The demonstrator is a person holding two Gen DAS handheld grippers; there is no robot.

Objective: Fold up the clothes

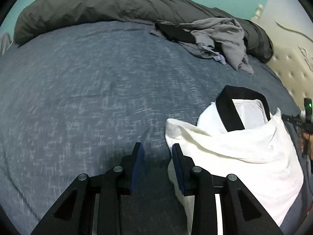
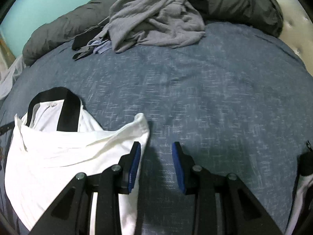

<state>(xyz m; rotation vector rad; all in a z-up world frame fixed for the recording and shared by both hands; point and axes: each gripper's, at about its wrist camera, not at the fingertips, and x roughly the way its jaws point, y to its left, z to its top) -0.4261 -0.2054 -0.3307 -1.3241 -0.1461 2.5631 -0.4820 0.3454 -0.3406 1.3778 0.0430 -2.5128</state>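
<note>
A white garment [image 1: 234,152] with a black collar band [image 1: 230,113] lies partly folded on the blue bed sheet [image 1: 97,98]. In the left wrist view it sits to the right of my left gripper [image 1: 157,152], whose right finger overlaps its left edge. That gripper is open, with only sheet showing between the pads. In the right wrist view the same garment [image 2: 58,156] lies to the left. My right gripper [image 2: 156,150] is open beside its right corner, with its left finger over the cloth edge and nothing between the pads.
A crumpled pile of grey clothes [image 1: 221,37] [image 2: 156,19] lies at the far side of the bed, against a rolled dark grey duvet [image 1: 88,9] [image 2: 244,4]. A tufted cream headboard [image 1: 289,58] borders the right. A hand with a black device [image 1: 307,117] shows at the right edge.
</note>
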